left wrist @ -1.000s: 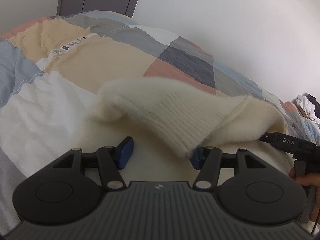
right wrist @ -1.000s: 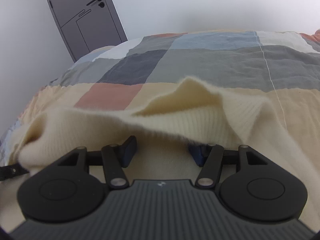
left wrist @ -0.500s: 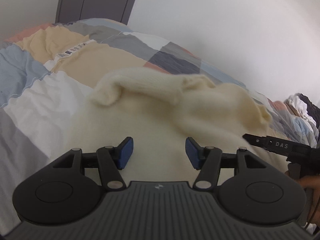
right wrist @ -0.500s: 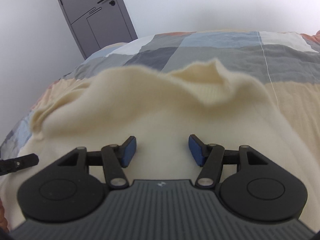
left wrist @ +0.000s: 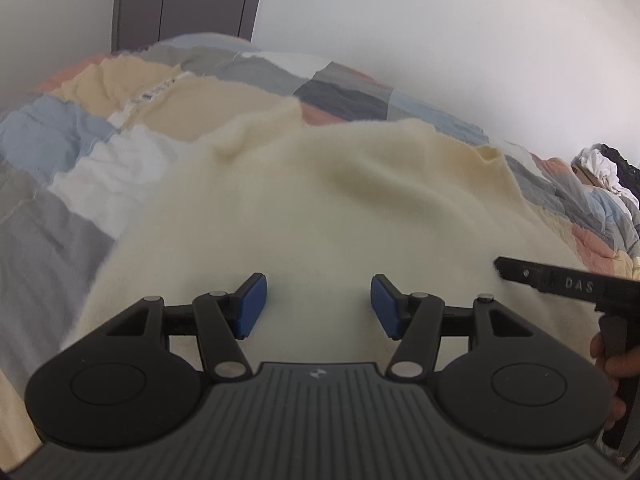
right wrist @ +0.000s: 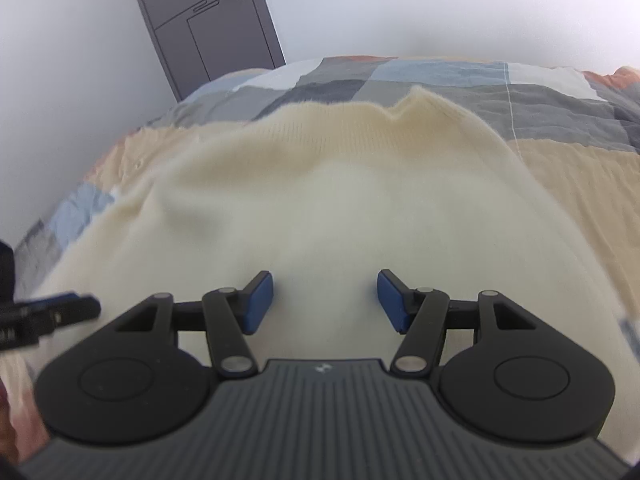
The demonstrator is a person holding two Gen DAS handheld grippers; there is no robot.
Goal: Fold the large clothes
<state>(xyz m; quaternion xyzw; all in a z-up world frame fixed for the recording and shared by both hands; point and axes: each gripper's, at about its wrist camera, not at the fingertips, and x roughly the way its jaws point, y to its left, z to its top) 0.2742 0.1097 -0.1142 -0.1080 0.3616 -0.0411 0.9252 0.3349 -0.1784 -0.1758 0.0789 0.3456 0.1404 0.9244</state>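
Blue pads (left wrist: 250, 306) of the left hand-held gripper (left wrist: 318, 306) stand apart with nothing between them, released, hovering just above the near part of the cream sweater (left wrist: 320, 200). In the right wrist view the right hand-held gripper (right wrist: 325, 300) is likewise released, its blue pads (right wrist: 258, 300) spread and empty over the same knit. The two tools sit side by side: the right one's black finger marked DAS pokes in at the right edge of the left view, with fingertips (left wrist: 612, 364) of a hand wrapped round its grip.

Beyond both sets of jaws the sweater spreads forward across the bed, filling the middle of each view, fuzzy and blurred. Its far edge is a ribbed band with a small raised peak (right wrist: 416, 98), lying well ahead of the hand-held grippers.

Around and past the sweater shows the patchwork duvet (right wrist: 560, 160) in beige, grey, blue and salmon squares. Farther still, a pile of clothes (left wrist: 604, 168) lies at the right end of the bed, and a grey door (right wrist: 208, 20) stands in the white wall behind.
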